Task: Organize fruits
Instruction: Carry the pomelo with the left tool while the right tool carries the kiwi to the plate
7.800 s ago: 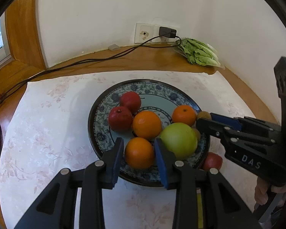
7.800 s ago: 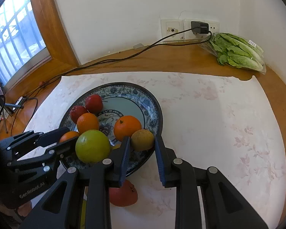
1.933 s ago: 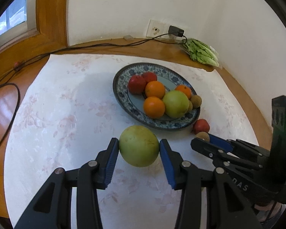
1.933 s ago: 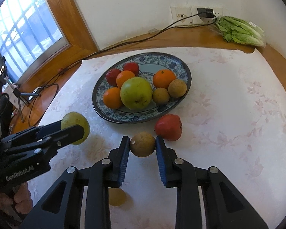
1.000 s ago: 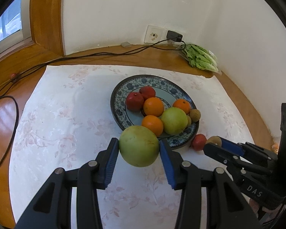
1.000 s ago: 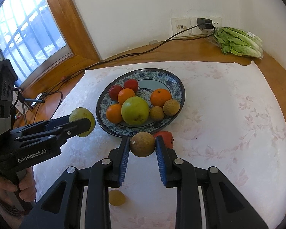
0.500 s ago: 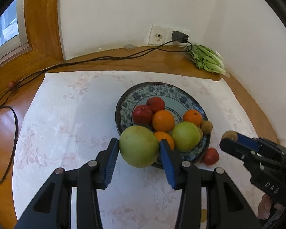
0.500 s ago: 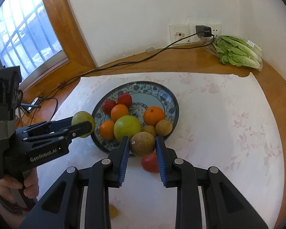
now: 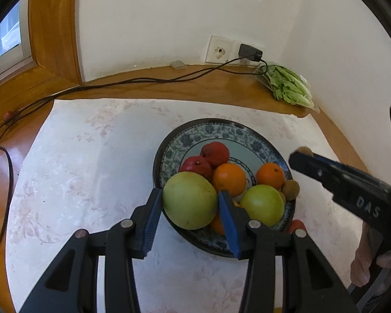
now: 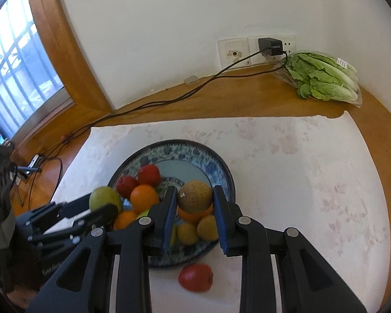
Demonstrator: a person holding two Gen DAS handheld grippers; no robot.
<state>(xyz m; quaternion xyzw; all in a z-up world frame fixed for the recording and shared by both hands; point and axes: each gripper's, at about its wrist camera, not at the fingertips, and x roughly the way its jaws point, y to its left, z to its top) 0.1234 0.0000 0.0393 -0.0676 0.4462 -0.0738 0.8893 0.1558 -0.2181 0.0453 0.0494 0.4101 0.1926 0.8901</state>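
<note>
I'm looking at a wooden corner ledge under white walls, a pale floral cloth spread over it, with the blue patterned plate as my landmark. Behind the plate, a wall socket with a black charger and cable; behind and to its right, bagged lettuce. A window sits off to the plate's left.

On the plate: two red fruits, oranges, a green apple, small brown fruits. One red fruit lies on the cloth just in front of the plate.

My left gripper hangs over the plate's near-left rim, clamped on a large green pear. My right gripper hovers over the plate's right half, pinching a brown fruit above the pile.
</note>
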